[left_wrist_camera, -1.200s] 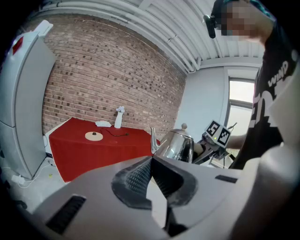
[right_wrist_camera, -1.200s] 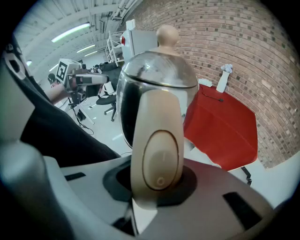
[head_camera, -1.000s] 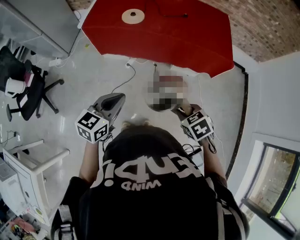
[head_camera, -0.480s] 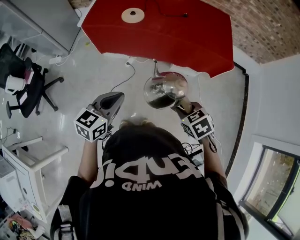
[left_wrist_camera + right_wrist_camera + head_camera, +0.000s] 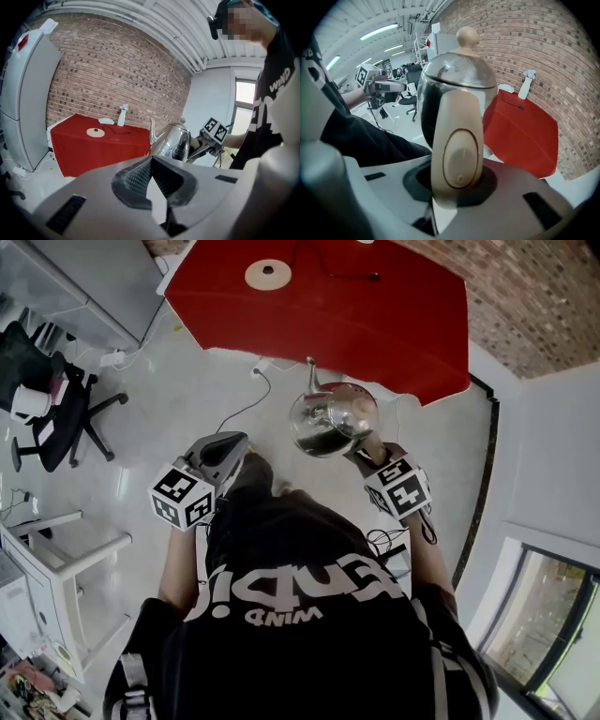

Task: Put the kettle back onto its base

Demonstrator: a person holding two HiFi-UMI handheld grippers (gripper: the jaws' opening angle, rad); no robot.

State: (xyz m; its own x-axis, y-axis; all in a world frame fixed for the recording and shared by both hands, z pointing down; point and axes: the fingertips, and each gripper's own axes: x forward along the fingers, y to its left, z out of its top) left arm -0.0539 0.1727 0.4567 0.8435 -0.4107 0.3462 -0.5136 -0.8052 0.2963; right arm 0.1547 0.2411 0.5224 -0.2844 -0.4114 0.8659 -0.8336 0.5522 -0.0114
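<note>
A shiny steel kettle (image 5: pixel 333 418) with a thin spout hangs in the air short of the red table (image 5: pixel 375 315). My right gripper (image 5: pixel 364 454) is shut on its cream handle (image 5: pixel 457 150), which fills the space between the jaws in the right gripper view. The kettle's body and knob (image 5: pixel 467 35) rise behind the handle. The round cream base (image 5: pixel 267 275) lies on the far part of the table, with a black cord beside it. My left gripper (image 5: pixel 236 441) is shut with nothing in it, level with the kettle (image 5: pixel 176 140) and to its left.
A white spray bottle (image 5: pixel 123 115) and a cloth stand at the table's back by the brick wall. A white cabinet (image 5: pixel 28 93) is left of the table. An office chair (image 5: pixel 56 427), a white desk (image 5: pixel 56 549) and a floor cable (image 5: pixel 246 401) lie left.
The kettle and my right gripper have shifted slightly toward the red table. The person's leg now shows stepping forward. The left gripper has hardly moved.
</note>
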